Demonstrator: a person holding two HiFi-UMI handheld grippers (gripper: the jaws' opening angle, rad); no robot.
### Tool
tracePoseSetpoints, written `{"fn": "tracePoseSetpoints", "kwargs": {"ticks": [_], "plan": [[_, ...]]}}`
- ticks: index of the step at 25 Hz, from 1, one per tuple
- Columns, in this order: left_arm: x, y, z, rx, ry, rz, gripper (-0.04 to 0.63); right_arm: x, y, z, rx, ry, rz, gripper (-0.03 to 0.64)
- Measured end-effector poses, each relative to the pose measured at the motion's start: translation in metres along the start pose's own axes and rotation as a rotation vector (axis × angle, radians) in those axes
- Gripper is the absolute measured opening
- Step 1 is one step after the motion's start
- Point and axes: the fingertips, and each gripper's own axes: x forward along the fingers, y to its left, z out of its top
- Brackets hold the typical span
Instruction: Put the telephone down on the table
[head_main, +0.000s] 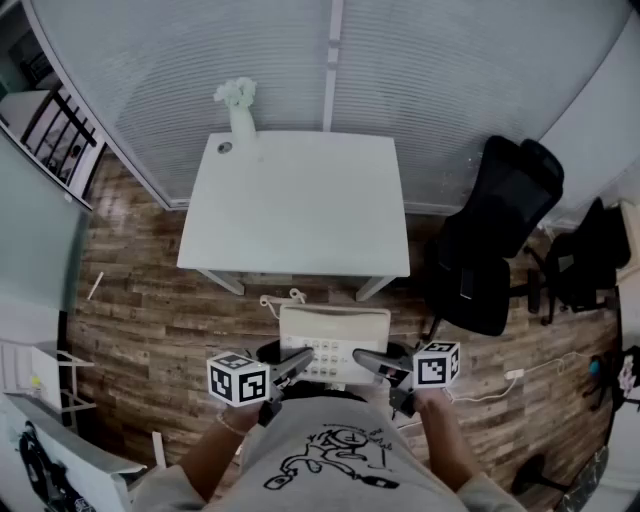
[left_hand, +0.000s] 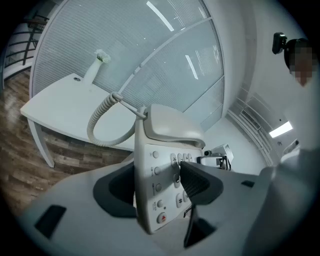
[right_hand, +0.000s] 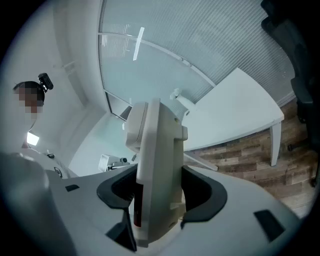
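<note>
A person carries a cream telephone clamped between two hand-held grippers, clear of the white table that stands just beyond the jaws. The left gripper pinches the phone's left side. One dark pad presses the keypad face and the other sits behind the body, with the set standing on edge between them. The right gripper bites the opposite side, its two pads closed against the front and back of the casing, which rises edge-on out of the jaws. The handset rests in its cradle at the end of the set farthest from both grippers, and a coiled cord loops out from it toward the table. In the head view the telephone hangs over the wood-plank floor, near the table's front edge but not on it. Past the jaws, near the table's far left corner, stands a white vase of pale flowers. To the right of the right gripper's jaws, well apart, sits a black office chair.
</note>
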Motion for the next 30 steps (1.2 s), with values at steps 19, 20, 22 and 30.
{"fn": "tracePoseSetpoints", "kwargs": {"ticks": [19,20,22,30], "plan": [[0.012,-0.014,0.005,0.015,-0.007,0.011,0.258,-0.017,-0.002,0.010,-0.013,-0.016,0.012,0.273],[0.013,-0.015,0.005,0.014,-0.009,0.012,0.258,-0.019,-0.003,0.010,-0.012,-0.019,0.015,0.273],[0.017,-0.019,0.004,0.019,-0.012,0.017,0.258,-0.024,-0.006,0.009,-0.012,-0.021,0.017,0.273],[0.036,-0.037,-0.002,0.029,-0.017,0.032,0.258,-0.048,-0.015,0.010,-0.011,-0.024,0.034,0.273]]}}
